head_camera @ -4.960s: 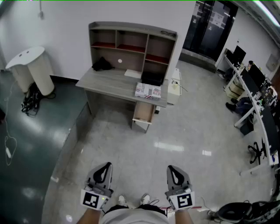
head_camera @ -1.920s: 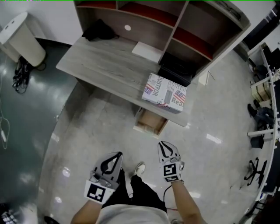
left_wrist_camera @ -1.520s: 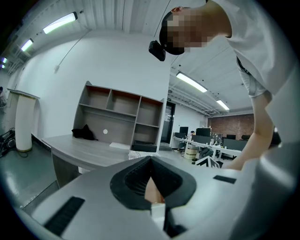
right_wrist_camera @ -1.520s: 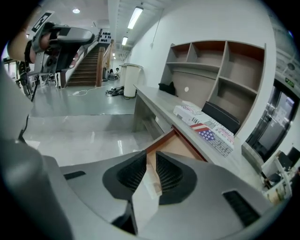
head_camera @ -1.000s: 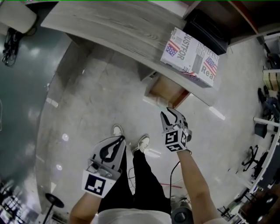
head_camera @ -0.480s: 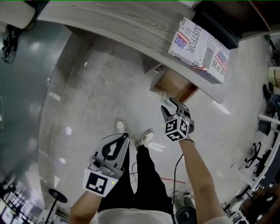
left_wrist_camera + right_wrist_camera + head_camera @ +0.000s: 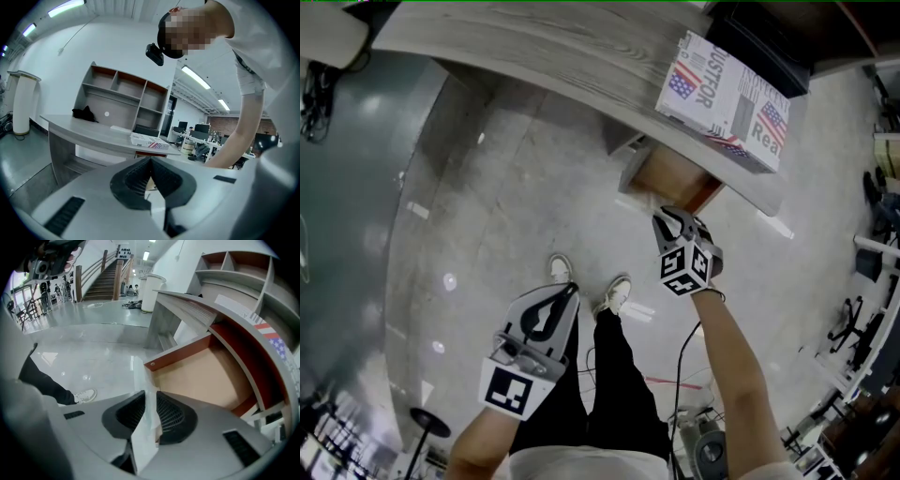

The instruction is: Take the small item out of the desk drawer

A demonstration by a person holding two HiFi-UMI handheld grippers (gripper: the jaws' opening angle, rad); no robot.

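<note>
Compared with half a second before, the left gripper (image 7: 561,292) is found almost unmoved beside the person's leg, its jaws closed on nothing. The right gripper (image 7: 671,217) has been carried closer to the open drawer (image 7: 667,178). Its jaws are being closed on a thin white item (image 7: 143,432), which is held upright between them just before the drawer front. A flag-printed box (image 7: 727,98) is noted on the bench (image 7: 534,42) above.

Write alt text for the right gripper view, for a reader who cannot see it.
The right gripper is closing its jaws on a thin white item that stands between them, in front of an open desk drawer whose visible wooden bottom looks bare. The grey desk top runs above it.
</note>
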